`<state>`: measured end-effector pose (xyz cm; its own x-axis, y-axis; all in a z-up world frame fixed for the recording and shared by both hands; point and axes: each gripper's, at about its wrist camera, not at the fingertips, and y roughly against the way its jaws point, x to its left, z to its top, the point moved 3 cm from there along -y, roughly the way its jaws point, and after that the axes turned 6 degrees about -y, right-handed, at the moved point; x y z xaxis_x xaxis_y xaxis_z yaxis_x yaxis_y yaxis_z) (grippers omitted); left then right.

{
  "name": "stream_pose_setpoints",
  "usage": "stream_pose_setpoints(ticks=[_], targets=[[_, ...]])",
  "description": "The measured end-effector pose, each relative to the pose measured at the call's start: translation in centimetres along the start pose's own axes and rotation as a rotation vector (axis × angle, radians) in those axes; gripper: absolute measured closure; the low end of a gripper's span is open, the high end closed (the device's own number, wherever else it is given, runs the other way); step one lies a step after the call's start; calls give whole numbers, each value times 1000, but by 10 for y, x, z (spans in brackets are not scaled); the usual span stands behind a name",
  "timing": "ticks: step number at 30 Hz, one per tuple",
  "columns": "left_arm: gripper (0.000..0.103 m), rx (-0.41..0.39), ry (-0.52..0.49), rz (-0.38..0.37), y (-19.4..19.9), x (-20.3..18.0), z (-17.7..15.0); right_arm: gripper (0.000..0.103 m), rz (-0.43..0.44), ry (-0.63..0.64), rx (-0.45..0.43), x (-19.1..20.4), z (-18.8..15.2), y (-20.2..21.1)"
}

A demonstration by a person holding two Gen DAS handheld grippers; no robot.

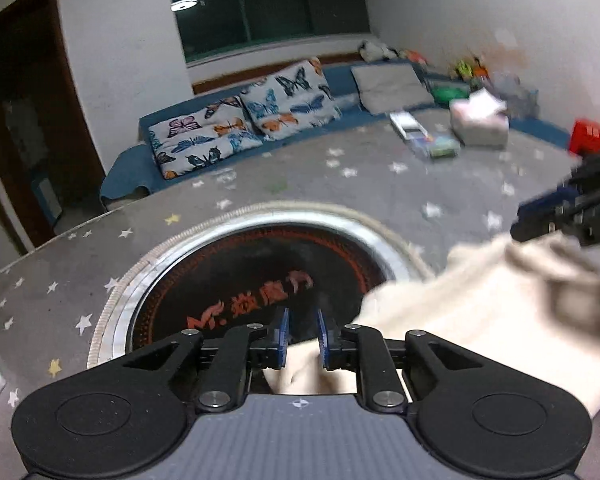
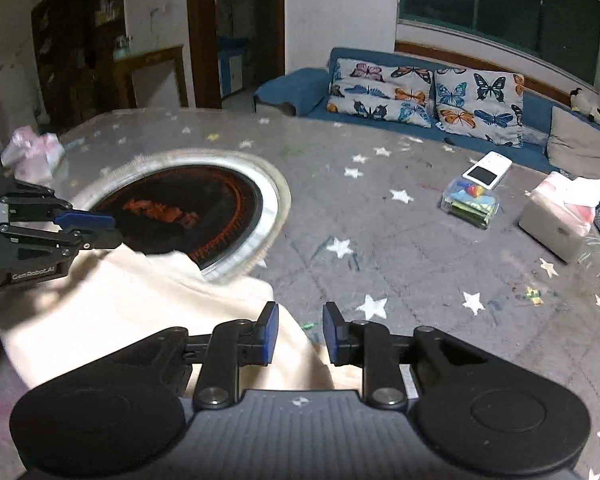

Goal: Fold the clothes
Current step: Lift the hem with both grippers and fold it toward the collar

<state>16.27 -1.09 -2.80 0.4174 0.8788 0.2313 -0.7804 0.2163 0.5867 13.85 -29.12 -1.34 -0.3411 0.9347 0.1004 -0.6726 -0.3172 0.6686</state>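
Note:
A cream garment lies bunched on the grey star-patterned table cover, partly over the rim of a round black cooktop. It also shows in the right wrist view. My left gripper is open, its fingers above the garment's left edge. My right gripper is open, with the garment's right edge under its left finger. Each gripper shows in the other's view: the right one at the garment's far side, the left one over the cooktop's edge.
On the table stand a tissue box, a clear plastic box of colourful items, a white device and a red box. A pink tissue pack sits at the far left. A blue sofa with butterfly cushions is behind.

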Motion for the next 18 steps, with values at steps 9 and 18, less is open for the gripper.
stream_pose_setpoints(ticks=[9, 18], targets=[[86, -7, 13, -154, 4, -41, 14, 80, 68, 19, 23, 31, 8, -18], [85, 95, 87, -152, -24, -44, 6, 80, 25, 55, 32, 36, 1, -32]])
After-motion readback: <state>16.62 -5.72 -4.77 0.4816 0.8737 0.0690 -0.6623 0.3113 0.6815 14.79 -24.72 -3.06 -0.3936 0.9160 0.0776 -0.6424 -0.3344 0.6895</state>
